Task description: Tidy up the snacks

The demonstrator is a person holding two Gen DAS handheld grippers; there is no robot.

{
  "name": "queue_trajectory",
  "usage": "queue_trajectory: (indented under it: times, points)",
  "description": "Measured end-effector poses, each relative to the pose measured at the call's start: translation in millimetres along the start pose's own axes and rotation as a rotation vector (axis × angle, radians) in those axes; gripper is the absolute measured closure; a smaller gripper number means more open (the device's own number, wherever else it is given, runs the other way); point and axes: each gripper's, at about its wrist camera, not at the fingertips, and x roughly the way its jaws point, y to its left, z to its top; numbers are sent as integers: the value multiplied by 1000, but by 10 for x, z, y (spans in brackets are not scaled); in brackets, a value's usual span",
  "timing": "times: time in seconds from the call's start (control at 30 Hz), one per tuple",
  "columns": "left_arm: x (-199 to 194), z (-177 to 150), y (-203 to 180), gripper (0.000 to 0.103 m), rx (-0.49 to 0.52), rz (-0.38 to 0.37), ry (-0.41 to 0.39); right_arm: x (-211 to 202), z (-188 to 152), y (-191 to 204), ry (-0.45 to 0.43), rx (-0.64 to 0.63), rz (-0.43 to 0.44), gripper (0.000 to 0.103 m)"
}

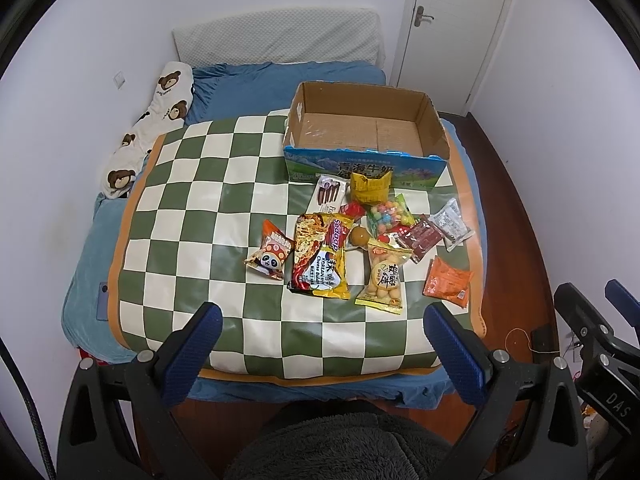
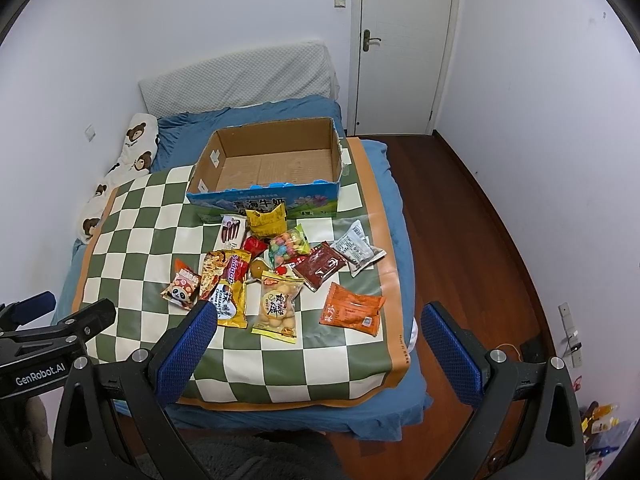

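Several snack packets lie in a loose pile on a green-and-white checkered mat (image 1: 192, 200) (image 2: 132, 216): a noodle pack (image 1: 320, 256) (image 2: 226, 286), a panda packet (image 1: 270, 255) (image 2: 182, 290), a biscuit bag (image 1: 384, 276) (image 2: 278, 306), an orange packet (image 1: 448, 282) (image 2: 352, 310), a candy bag (image 1: 390, 210) (image 2: 288, 246). An empty cardboard box (image 1: 360, 128) (image 2: 272, 164) stands behind them. My left gripper (image 1: 324, 328) is open and empty, above the mat's near edge. My right gripper (image 2: 320, 328) is open and empty, near the orange packet.
The mat lies on a blue bed (image 1: 256, 76) with a bear-print pillow (image 1: 152, 120) at the left wall. Wooden floor (image 2: 480, 240) runs along the bed's right side. A white door (image 2: 404, 40) stands behind. A phone (image 1: 103, 300) lies at the bed's left edge.
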Motion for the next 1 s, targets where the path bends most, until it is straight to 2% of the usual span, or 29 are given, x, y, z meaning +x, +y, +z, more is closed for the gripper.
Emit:
queue_trajectory:
  times: [1.0]
  points:
    - [38,33,41,0,1,-4,7,97,53,160,9,3,10,0]
